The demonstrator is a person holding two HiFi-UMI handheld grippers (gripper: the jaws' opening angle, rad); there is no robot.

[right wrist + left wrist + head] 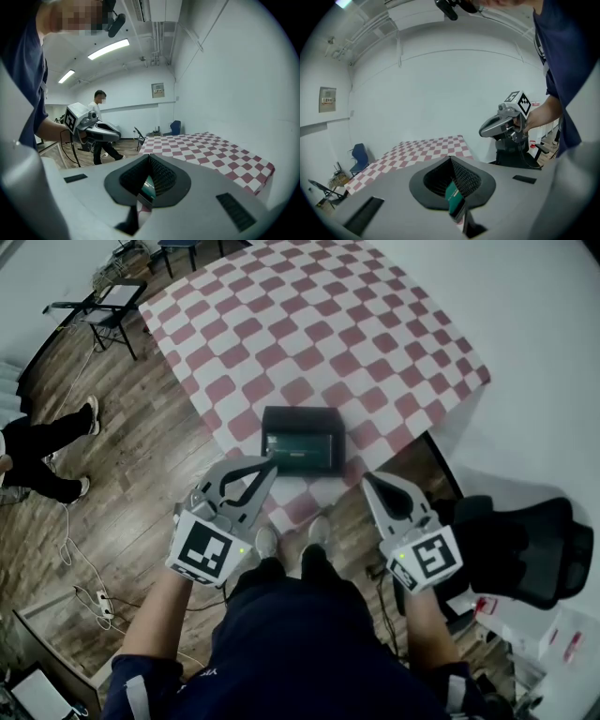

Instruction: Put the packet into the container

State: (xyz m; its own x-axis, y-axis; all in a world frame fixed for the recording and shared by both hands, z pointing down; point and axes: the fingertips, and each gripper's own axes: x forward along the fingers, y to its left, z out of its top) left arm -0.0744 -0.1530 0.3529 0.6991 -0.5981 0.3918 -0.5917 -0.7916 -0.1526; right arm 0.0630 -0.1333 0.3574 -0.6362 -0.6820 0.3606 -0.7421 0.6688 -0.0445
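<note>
Hovering over wood floor (141, 474): left gripper (271, 464), right gripper (367, 480) | jaws of both pressed together, empty | black container (335, 439) holding green packet (292, 447), at near edge of checkered cloth (319, 324)

Print on the packet (300, 446) is too small to read.

A bare lab-like room: white walls (440, 93), wood floor (141, 456), loose cables (80, 563), folding chair (112, 310).

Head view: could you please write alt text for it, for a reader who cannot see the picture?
Seen from above, a person holds the left gripper and right gripper, both shut and empty, near a black container holding a green packet, at the near edge of a checked table.
</note>
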